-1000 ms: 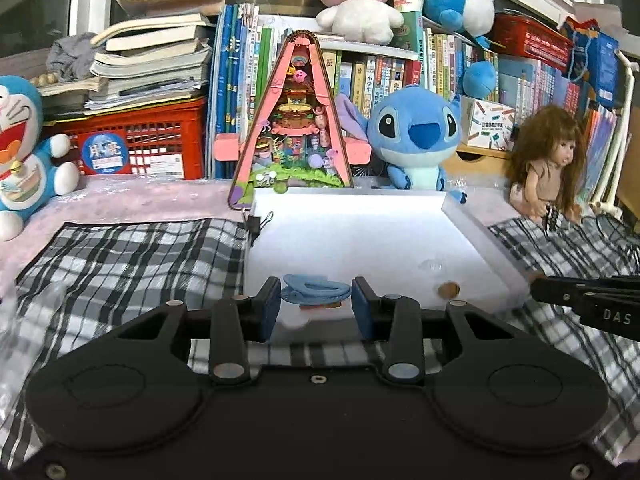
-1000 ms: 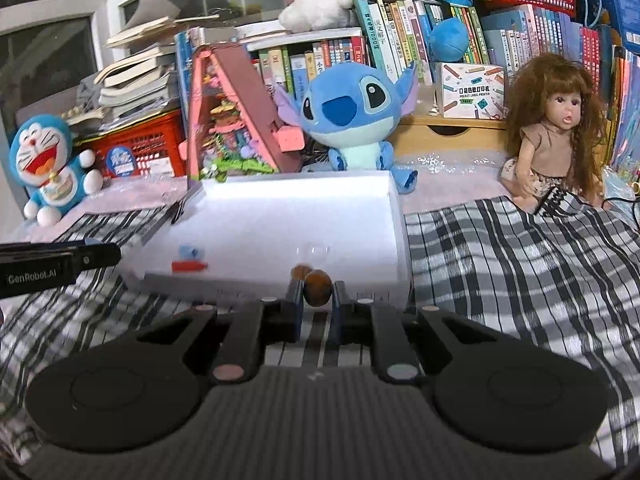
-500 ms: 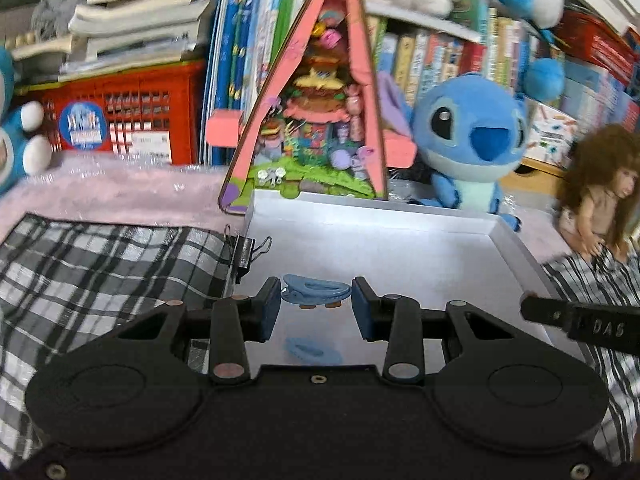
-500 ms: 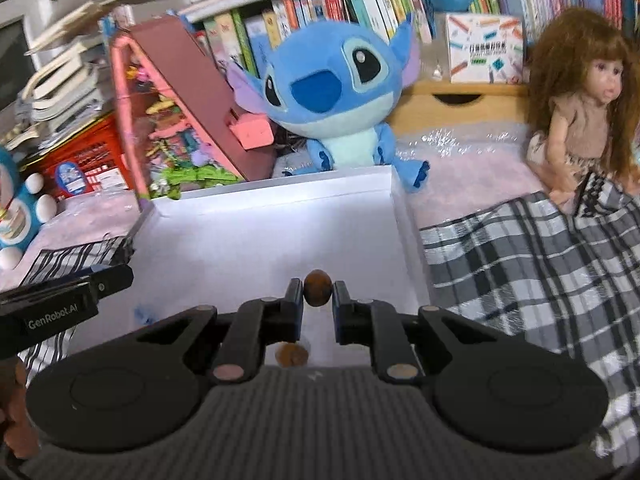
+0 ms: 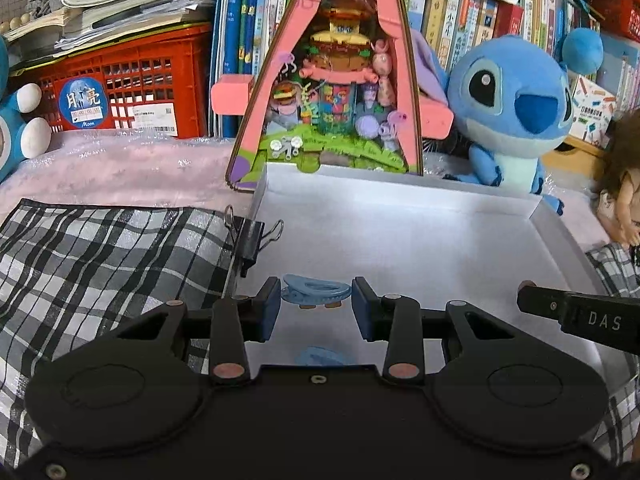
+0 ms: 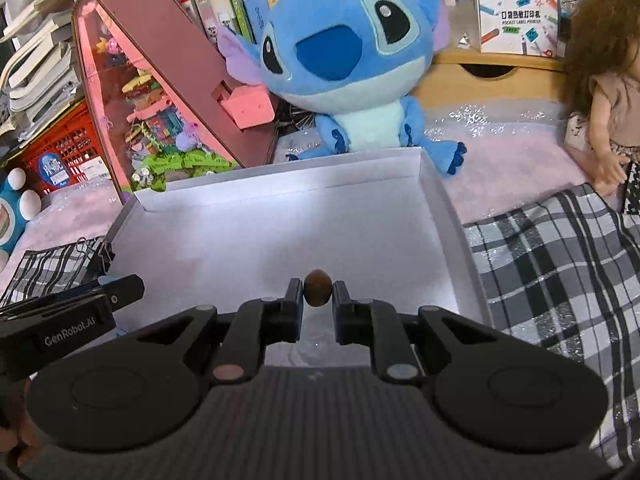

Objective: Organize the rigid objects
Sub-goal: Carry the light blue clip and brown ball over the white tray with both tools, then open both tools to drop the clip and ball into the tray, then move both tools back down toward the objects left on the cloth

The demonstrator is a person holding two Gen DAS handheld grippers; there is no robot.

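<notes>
Blue plastic, a hair clip (image 5: pixel 316 291), sits clamped between the pads of the left tongs (image 5: pixel 315 306), held flat and crosswise over the near left part of the white box (image 5: pixel 400 200). The right tongs (image 6: pixel 317 307) are pinched together on a small brown nut (image 6: pixel 317 287), also over the box, near its front edge and right of centre. Both things hang above the box floor, not resting on it.

The nut looks like the riskier hold. It is round and smooth and caught only by the pad tips, so a slight tilt or jolt could squirt it forward out of the grip. Let go from any height, it would likely roll across the slick floor of the box and might fetch up anywhere against a wall, or bounce over the low near wall onto the checked cloth (image 6: pixel 560 264).

The clip is gripped by its two ends, a long thin span; squeezed harder it could flex and spring loose, and released while tilted it could flip or land on the second blue clip (image 5: pixel 320 357) seen on the floor just below the left tongs.

The two tongs work close together here: the right finger (image 5: pixel 576 316) reaches into the left view and the left finger (image 6: pixel 72 312) into the right view. Swinging either sideways could knock them together and shake a piece free. A binder clip (image 5: pixel 250 240) on the left wall could also snag the left tongs.
</notes>
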